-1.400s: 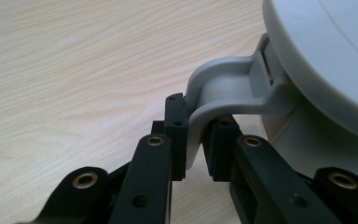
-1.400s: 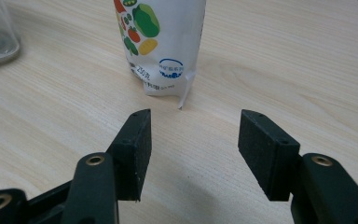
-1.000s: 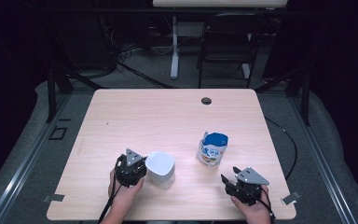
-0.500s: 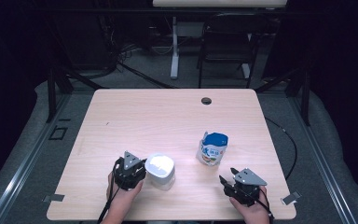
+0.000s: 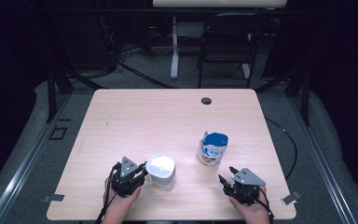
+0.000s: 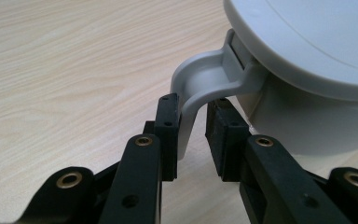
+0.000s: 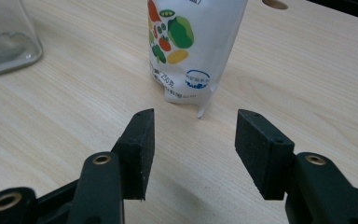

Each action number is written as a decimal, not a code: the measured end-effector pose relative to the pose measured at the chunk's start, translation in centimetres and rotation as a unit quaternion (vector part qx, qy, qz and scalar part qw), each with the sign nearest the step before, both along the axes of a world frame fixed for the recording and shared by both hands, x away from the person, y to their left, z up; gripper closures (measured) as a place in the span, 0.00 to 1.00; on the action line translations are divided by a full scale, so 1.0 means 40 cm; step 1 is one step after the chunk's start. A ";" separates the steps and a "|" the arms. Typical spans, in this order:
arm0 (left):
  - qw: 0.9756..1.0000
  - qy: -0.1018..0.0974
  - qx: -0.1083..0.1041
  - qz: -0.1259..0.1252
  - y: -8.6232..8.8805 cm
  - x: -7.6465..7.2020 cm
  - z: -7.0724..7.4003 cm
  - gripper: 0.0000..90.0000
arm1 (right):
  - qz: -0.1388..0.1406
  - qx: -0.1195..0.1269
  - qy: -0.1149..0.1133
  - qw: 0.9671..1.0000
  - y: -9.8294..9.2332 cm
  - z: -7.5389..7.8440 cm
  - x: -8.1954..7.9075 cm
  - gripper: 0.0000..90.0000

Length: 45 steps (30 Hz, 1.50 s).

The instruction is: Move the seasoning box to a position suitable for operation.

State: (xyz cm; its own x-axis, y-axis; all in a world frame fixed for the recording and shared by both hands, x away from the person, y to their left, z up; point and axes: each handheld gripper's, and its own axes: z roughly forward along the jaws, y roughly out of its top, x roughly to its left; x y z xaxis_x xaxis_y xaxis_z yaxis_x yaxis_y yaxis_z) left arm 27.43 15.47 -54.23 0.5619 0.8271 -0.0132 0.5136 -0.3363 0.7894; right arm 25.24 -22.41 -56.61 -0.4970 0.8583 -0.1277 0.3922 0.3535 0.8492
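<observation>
Left gripper [image 6: 193, 133] jaws just opening, handle [image 6: 200, 88] between, unclamped — jug [image 5: 161, 171] may be dragged on retreat. Right gripper [image 7: 193, 154] agape, empty, beside jug; pouch [image 7: 193, 46] ahead — easily toppled.

Cut off at twelve o'clock in the right gripper view: pouch [image 7: 193, 46] top. Container [image 6: 307, 70] cropped at three o'clock, left gripper view.

Recording lab or test studio. Indicators: a bare wooden table [image 5: 168, 112] with a cable hole [image 5: 206, 101] far ahead of the grippers, black-draped surroundings, loose cables [image 5: 121, 51] on the floor behind, metal floor rails [image 5: 23, 158], tape markers [image 5: 53, 198].
</observation>
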 end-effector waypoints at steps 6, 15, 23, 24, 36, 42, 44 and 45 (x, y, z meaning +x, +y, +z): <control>1.000 0.006 -0.012 -0.015 0.014 -0.013 0.005 0.87 | 0.013 -0.006 -0.005 1.000 0.006 0.014 -0.019 0.56; 0.999 0.012 -0.029 -0.032 0.030 -0.030 0.015 0.82 | 0.017 -0.010 -0.033 0.999 0.010 0.039 -0.039 0.69; 0.996 0.024 -0.070 -0.043 0.075 -0.041 0.049 0.76 | 0.044 0.001 -0.020 0.999 0.032 0.049 -0.037 0.72; 0.996 0.024 -0.069 -0.042 0.080 -0.041 0.053 0.76 | 0.047 0.000 -0.017 0.999 0.036 0.048 -0.037 0.71; 0.996 0.020 -0.077 -0.046 0.107 -0.020 0.074 0.69 | 0.075 0.030 -0.013 0.997 0.104 0.080 -0.026 0.65; 0.996 0.017 -0.080 -0.038 0.109 0.010 0.097 0.62 | 0.075 0.012 -0.030 0.997 0.150 0.118 -0.004 0.80; 0.996 0.011 -0.080 -0.042 0.106 0.016 0.108 0.61 | 0.075 0.007 -0.039 0.996 0.161 0.127 0.001 0.83; 0.996 0.010 -0.080 -0.040 0.103 0.018 0.113 0.61 | 0.078 0.009 -0.039 0.996 0.165 0.131 0.004 0.83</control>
